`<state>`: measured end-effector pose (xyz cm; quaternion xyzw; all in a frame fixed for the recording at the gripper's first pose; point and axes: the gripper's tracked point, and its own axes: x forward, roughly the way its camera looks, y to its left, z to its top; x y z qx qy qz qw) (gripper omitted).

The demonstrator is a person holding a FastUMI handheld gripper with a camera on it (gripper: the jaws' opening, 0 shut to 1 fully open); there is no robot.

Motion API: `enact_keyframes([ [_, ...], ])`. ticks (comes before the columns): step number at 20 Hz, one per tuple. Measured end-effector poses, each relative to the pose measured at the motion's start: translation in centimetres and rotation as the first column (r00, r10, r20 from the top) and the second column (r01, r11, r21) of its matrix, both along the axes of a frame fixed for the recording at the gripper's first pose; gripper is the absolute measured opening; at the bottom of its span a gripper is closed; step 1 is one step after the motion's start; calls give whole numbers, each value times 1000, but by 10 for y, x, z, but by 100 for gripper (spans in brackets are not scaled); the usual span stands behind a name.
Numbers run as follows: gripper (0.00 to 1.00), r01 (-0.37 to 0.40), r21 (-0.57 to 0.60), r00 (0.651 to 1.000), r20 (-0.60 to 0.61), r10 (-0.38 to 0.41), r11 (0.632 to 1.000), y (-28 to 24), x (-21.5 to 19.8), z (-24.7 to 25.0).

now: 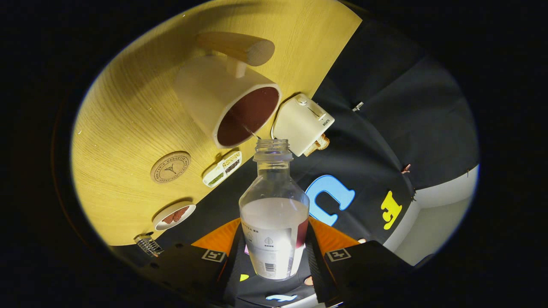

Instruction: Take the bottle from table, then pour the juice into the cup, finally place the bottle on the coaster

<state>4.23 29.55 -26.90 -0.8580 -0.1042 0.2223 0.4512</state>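
Note:
My gripper is shut on a clear, uncapped bottle, both fingers pressing on its labelled lower body. The whole view is rolled hard, so the bottle is tipped toward the cup. Its open mouth sits just off the rim of a cream cup with a wooden handle and a dark reddish inside. A thin stream of liquid runs from the mouth into the cup. The bottle looks nearly drained, with a milky haze on its wall. A round wooden coaster lies on the light wooden table, beside the cup.
A cream box-shaped device stands at the table's edge just beyond the bottle's mouth. A small divided dish of seeds and a little round dish with reddish pieces lie near that edge. A ridged metal object sits by the gripper.

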Motion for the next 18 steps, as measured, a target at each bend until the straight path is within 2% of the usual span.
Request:
enact_keyframes([
  [6,70,21,33,1000,-21,-20,999,1,2,-2],
  [12,70,77,179,995,-83,-63,981,-1,-4,-6],
  [15,70,134,293,987,-128,-100,947,-5,-10,-11],
  [18,70,222,417,969,-193,-153,881,-13,-15,-18],
])
